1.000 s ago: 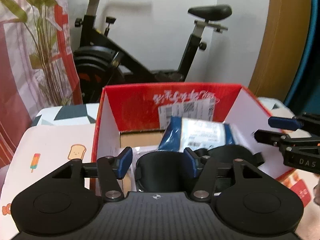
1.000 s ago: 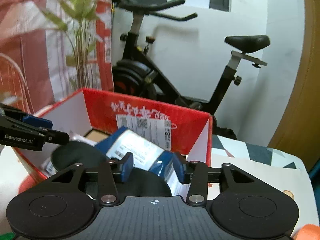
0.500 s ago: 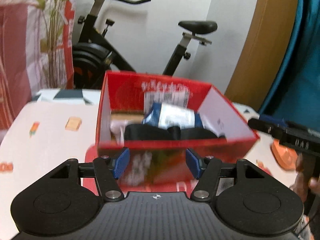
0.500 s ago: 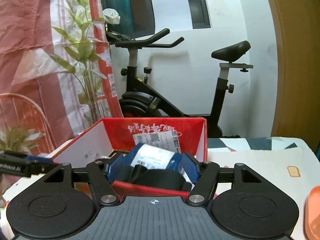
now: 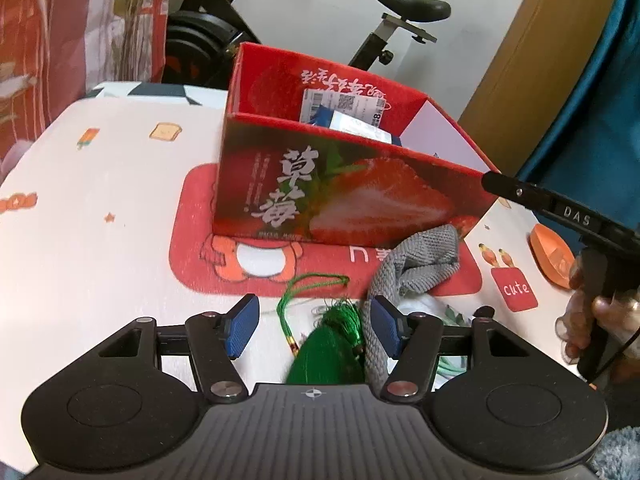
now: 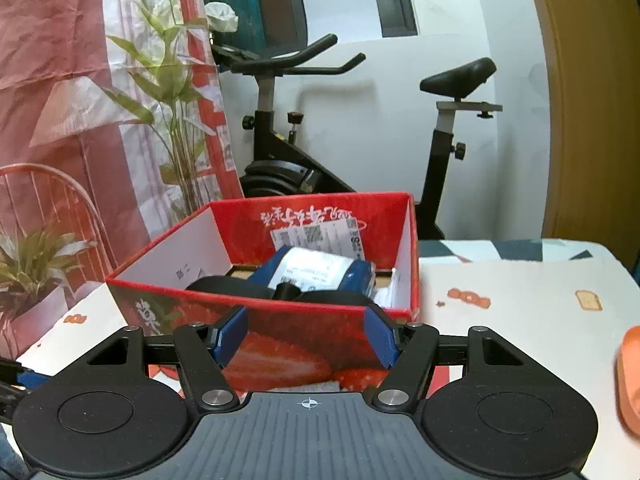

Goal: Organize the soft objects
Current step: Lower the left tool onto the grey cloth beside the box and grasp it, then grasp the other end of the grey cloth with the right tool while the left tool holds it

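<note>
The left gripper (image 5: 314, 330) stands open and empty directly over the green tassel (image 5: 330, 350), which lies on the table in front of the red box (image 5: 352, 200), its long axis running along the fingers. The right gripper (image 6: 306, 338), jaws just opened and empty, faces the box wall, so the left is nearer.

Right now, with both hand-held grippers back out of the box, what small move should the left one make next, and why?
Probably lower the left hand-held gripper and close on the green tassel. It lies between the open jaws, outside the box, beside the grey cloth.
</note>
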{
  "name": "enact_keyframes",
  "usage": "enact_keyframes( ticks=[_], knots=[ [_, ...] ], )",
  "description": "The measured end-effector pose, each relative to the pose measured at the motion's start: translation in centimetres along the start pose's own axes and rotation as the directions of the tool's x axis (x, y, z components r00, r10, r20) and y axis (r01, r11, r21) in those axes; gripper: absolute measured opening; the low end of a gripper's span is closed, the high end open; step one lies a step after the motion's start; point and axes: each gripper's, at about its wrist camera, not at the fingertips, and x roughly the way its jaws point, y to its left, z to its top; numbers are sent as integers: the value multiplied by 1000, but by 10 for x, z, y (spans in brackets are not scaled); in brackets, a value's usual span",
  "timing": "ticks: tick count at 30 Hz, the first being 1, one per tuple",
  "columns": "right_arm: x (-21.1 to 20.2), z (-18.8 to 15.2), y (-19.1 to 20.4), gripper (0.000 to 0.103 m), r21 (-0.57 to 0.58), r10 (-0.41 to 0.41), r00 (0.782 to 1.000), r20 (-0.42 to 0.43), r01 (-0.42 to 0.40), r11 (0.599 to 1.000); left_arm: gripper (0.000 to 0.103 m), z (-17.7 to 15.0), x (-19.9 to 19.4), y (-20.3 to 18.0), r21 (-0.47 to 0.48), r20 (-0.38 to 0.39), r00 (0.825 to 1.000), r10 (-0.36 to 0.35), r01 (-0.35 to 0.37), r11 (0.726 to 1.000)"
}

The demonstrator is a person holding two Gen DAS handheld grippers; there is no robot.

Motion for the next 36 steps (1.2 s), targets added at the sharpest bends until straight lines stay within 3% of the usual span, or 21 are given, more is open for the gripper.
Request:
enact_keyframes(
  ticks=[13,20,31,33,35,36],
  knots=[
    [7,-29,14,61,2,8,991,-133,-8,1000,61,-13,-8,-9,-23,-5,1000,-22,22,999],
    [3,-37,14,61,11,8,988,-154,-6,1000,47,-27,-10,-13,-55,-33,998,-51,49,997],
    [-10,-54,13,61,26,13,985,-170,-9,1000,45,-51,-10,-21,-53,-89,994,-64,60,997],
    [-11,-59,12,61,27,10,983,-182,-6,1000,38,-54,-6,-19,-61,-105,993,-58,52,997],
    [-12,-62,12,61,29,4,982,-190,1,1000,16,-55,-5,-16,-71,-109,993,-44,37,997],
    [-13,-63,12,61,31,1,981,-192,4,1000,16,-54,-6,-14,-76,-100,994,-41,33,997]
  ],
)
